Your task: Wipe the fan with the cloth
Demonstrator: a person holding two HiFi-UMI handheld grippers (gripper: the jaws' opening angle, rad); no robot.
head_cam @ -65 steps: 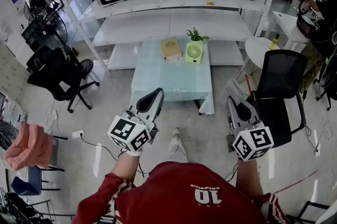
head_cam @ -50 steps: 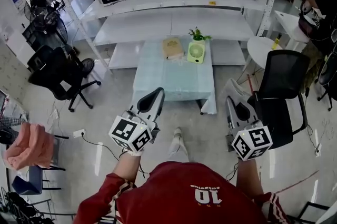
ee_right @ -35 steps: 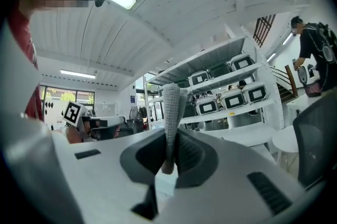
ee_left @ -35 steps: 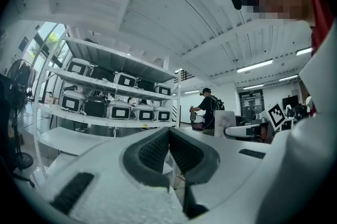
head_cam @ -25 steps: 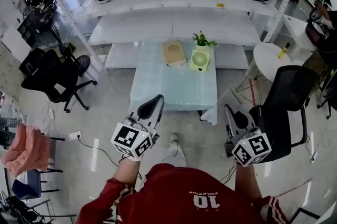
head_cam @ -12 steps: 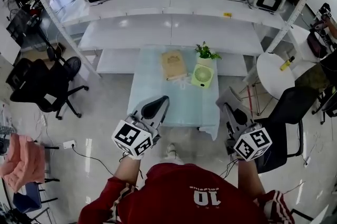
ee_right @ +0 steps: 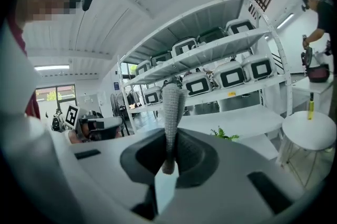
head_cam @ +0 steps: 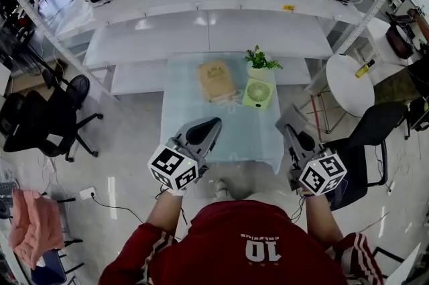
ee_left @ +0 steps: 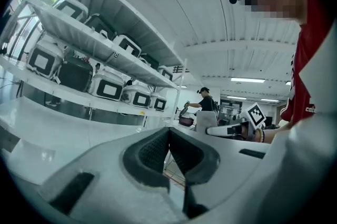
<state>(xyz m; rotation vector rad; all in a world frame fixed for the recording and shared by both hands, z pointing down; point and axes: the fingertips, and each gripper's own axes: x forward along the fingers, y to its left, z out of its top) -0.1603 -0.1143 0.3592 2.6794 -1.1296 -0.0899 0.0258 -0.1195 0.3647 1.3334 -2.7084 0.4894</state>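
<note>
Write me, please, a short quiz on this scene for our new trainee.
1. True or false: the left gripper is shut and empty.
2. The right gripper holds: A) a grey cloth B) a sponge C) nothing.
3. On the table, what lies left of the green fan in the head view?
Key: 1 true; 2 A; 3 a tan book.

Person moved up to table point(head_cam: 201, 117); left gripper point(head_cam: 212, 123) and right gripper point(head_cam: 285, 118) now over its near edge. Fan point(head_cam: 255, 93) closer.
</note>
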